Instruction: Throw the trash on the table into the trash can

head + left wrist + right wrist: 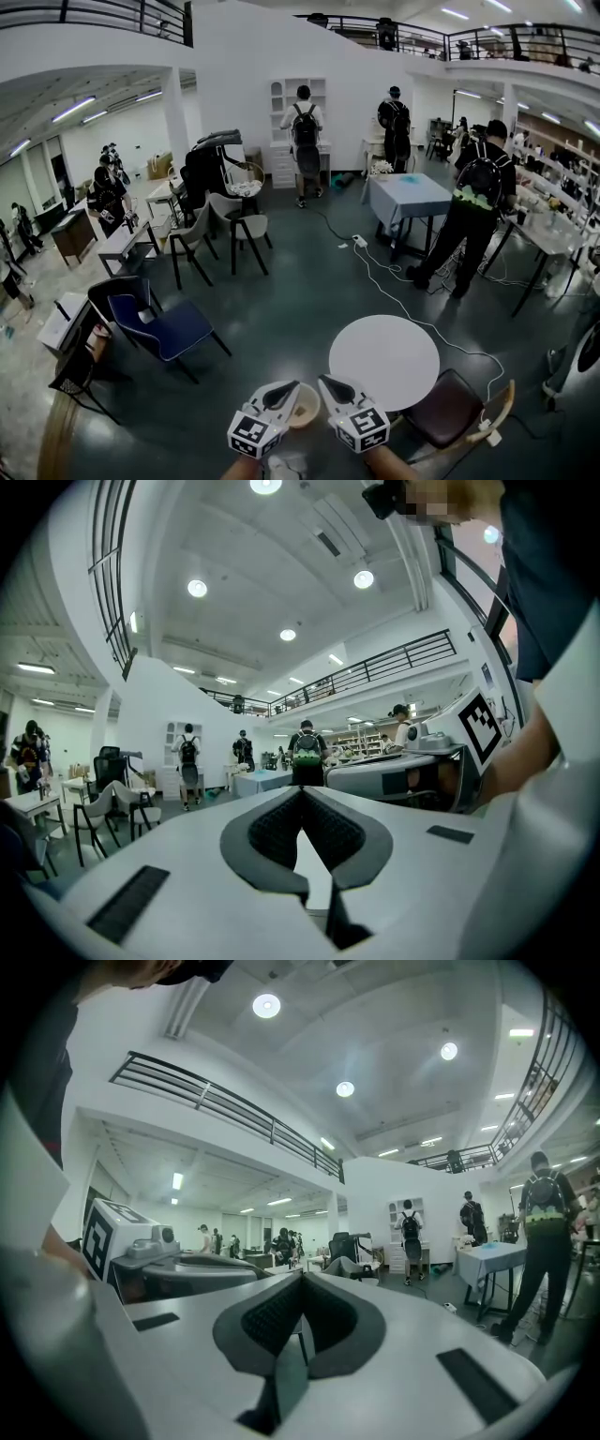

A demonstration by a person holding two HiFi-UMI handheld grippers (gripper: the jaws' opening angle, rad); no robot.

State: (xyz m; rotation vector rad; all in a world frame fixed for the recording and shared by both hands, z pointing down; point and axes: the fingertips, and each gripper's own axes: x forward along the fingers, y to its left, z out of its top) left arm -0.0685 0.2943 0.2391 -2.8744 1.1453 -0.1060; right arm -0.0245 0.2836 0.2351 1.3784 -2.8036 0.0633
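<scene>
In the head view my left gripper point(289, 390) and right gripper point(326, 382) are held side by side at the bottom edge, tips nearly meeting. Both are shut and hold nothing. A round white table point(383, 360) stands just ahead of them to the right, its top bare, with no trash showing on it. A round beige container point(306, 405) sits low between the two grippers, partly hidden by them. In the left gripper view the left gripper point(302, 795) points out across the hall, level with the floor. The right gripper view shows the right gripper point(300, 1281) aimed the same way.
A dark red seat point(448, 409) stands to the right of the round table and a blue chair point(157, 323) to the left. A white cable point(412, 291) runs across the floor. Several people with backpacks stand at tables farther off, one person point(473, 211) nearest.
</scene>
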